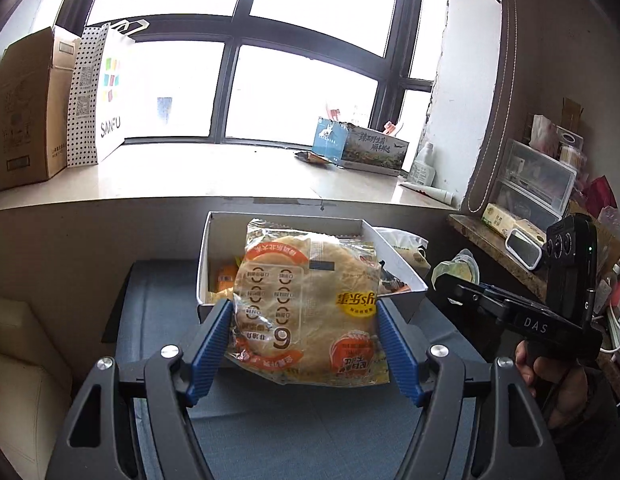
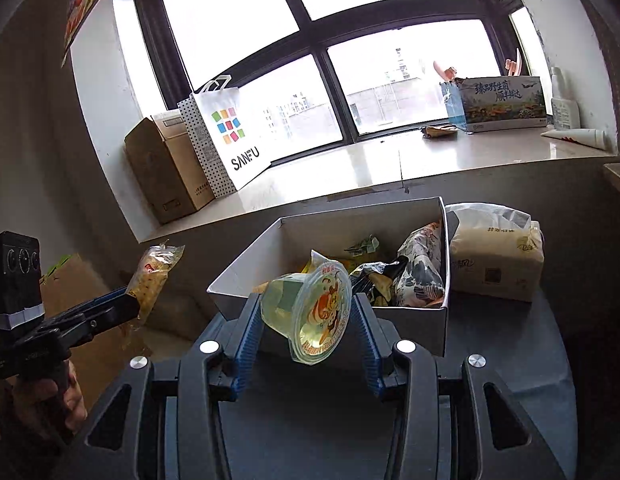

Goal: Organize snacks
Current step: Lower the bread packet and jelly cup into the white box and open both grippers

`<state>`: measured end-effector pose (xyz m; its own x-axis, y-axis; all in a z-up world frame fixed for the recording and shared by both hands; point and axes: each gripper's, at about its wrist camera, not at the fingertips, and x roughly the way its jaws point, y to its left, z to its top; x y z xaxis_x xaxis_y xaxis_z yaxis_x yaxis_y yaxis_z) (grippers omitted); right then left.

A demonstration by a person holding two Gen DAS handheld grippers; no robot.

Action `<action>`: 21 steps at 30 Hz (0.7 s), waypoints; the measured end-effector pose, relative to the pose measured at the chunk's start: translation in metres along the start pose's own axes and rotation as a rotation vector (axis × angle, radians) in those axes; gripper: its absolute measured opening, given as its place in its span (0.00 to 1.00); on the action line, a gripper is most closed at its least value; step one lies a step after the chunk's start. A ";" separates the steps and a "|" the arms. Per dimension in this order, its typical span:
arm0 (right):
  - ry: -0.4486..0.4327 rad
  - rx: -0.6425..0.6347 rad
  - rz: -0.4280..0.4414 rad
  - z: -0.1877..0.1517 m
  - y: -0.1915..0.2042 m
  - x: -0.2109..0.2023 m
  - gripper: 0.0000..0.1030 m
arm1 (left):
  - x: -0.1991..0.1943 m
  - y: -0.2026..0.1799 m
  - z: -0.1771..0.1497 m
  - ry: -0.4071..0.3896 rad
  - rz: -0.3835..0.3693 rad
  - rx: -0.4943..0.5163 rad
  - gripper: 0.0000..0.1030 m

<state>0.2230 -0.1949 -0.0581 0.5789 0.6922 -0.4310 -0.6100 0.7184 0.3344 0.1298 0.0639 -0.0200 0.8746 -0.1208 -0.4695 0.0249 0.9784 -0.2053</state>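
Note:
My left gripper (image 1: 306,312) is shut on a round flat rice cracker pack (image 1: 306,308) in clear orange-printed wrap, held above the near edge of the white snack box (image 1: 286,222). The pack also shows in the right wrist view (image 2: 154,276), at the left gripper's tip. My right gripper (image 2: 306,312) is shut on a clear jelly cup (image 2: 310,312) with an orange cartoon lid, tilted on its side just in front of the white box (image 2: 405,322). The box holds several snack packets (image 2: 417,276). The jelly cup shows at the right gripper's tip in the left wrist view (image 1: 455,270).
The box stands on a dark grey surface (image 2: 509,348) below a windowsill (image 1: 190,176). A tissue pack (image 2: 497,264) lies right of the box. The sill holds a cardboard box (image 1: 26,108), a SANFU bag (image 1: 110,92) and a printed carton (image 2: 501,102). Cluttered shelves (image 1: 537,184) stand right.

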 end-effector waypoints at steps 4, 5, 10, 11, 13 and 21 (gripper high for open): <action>0.016 0.033 0.004 0.036 -0.017 0.033 0.47 | 0.043 0.010 0.035 0.019 0.019 -0.026 0.74; 0.021 0.041 0.000 0.045 -0.021 0.042 0.47 | 0.055 0.012 0.042 0.030 0.031 -0.033 0.74; 0.049 0.028 -0.048 0.080 -0.033 0.081 0.48 | 0.102 0.023 0.059 0.061 0.073 -0.052 0.75; 0.055 0.028 -0.063 0.085 -0.035 0.088 0.49 | 0.109 0.024 0.060 0.062 0.080 -0.048 0.76; 0.091 0.074 -0.057 0.092 -0.042 0.102 0.87 | 0.121 0.026 0.061 0.106 0.107 -0.047 0.98; 0.077 0.012 -0.126 0.081 -0.040 0.103 1.00 | 0.110 0.027 0.050 0.098 0.114 -0.038 1.00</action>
<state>0.3501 -0.1467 -0.0481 0.6066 0.5896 -0.5333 -0.5287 0.8001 0.2833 0.2506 0.0852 -0.0346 0.8193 -0.0266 -0.5727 -0.0920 0.9799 -0.1771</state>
